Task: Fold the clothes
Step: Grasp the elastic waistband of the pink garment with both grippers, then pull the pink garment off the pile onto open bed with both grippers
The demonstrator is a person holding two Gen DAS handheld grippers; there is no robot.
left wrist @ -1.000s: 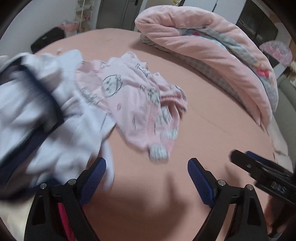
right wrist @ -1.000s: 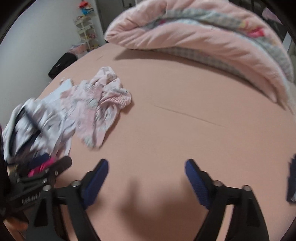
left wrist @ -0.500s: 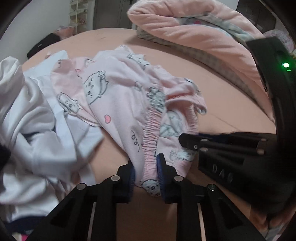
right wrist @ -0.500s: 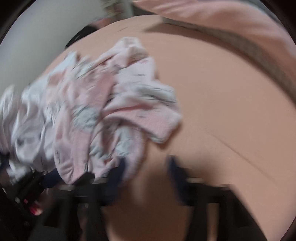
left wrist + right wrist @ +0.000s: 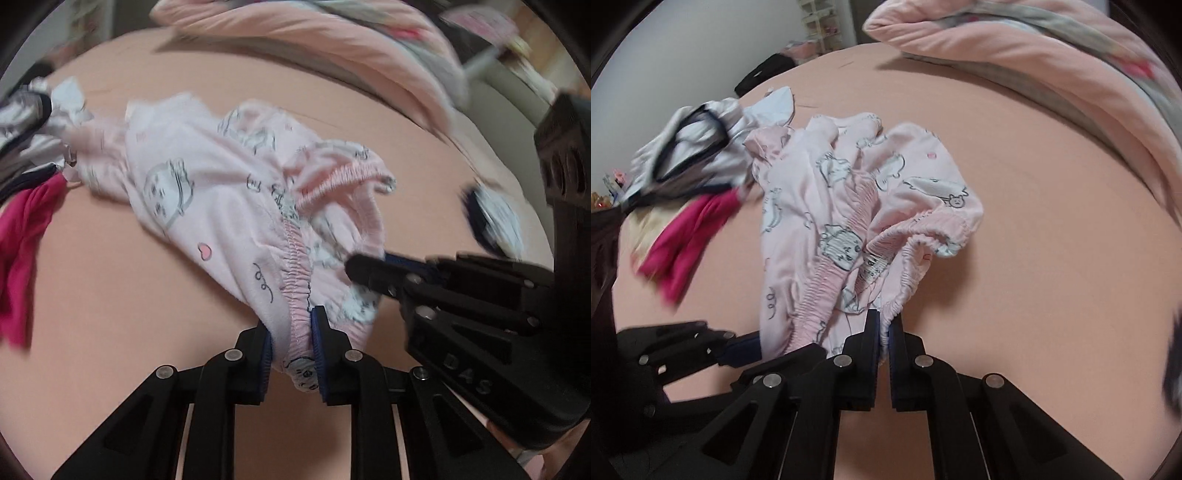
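**Both tools now clamped on the pink pants**

Since the earlier frame both tools went from hanging wide apart over bare sheet to biting the same garment, and the pile of other clothes has slid off toward the left edge. Left tool [image 5: 291, 345] has its blue pads squeezed together on the gathered elastic waistband of the pink pyjama pants [image 5: 221, 206], with a bit of printed fabric poking out below the pads. Right tool [image 5: 884, 332] is pinched nearly flat on another stretch of that same waistband, just a thin edge of cloth between the pads.

Pants lie crumpled on the peach bed sheet [image 5: 1034, 295], fanning out away from both tools, waistband end nearest the tools and the legs bunched further back. The two tools sit just beside each other along the waistband; in the left wrist view the right one comes in from the right side.

Past the pants' far end, toward the left, there's a white and navy garment [image 5: 690, 158] and a magenta one [image 5: 690, 229]. A rolled pink quilt [image 5: 1034, 59] sits at the back of the bed, well apart from the pants.
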